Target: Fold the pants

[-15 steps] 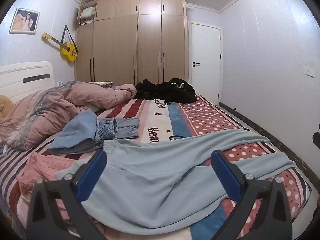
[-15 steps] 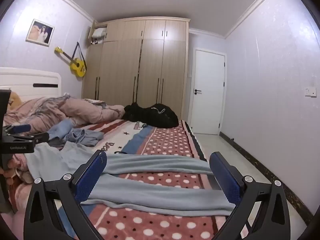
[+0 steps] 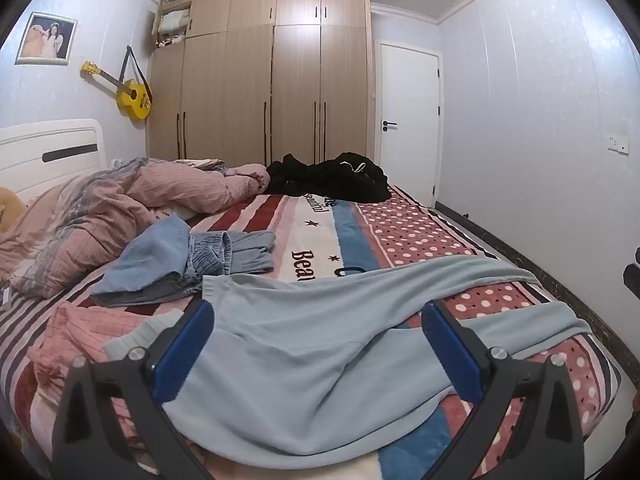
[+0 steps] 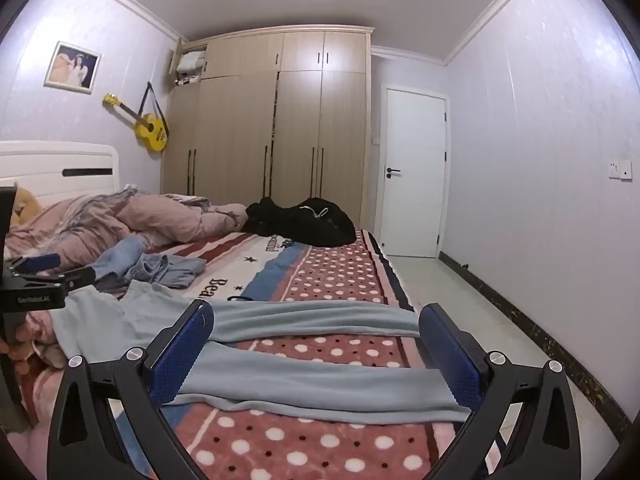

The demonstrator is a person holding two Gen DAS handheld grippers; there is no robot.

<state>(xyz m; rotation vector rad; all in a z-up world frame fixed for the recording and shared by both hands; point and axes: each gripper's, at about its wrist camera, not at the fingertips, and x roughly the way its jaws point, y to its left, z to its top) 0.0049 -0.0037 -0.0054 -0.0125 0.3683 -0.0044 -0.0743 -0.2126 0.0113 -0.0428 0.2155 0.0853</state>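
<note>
Left wrist view: left hand-held gripper spread wide, clamped on nothing, hovering over the seat of the pants. Pants laid flat on the bed, waistband ahead and to the left of the fingers, legs running off to the right. Probably the start of the fold: best to drop onto the waistband's near corner, pinch both layers together, and lift only enough to clear the blanket. Worth avoiding the blue clothes just beyond the waistband and the pink fabric to the left, so only the pants come up.

Right wrist view: right hand-held gripper likewise fully apart and empty, above the two legs of the pants, which lie side by side with a strip of dotted blanket between them. Best to take the near leg by its hem end, off to the right, and carry it over the far one, edges matched. Shown only here: the gap between the legs, the floor beside the bed, and the left hand-held gripper far left. Shown only in the other view: the waistband and seat in full.
</note>
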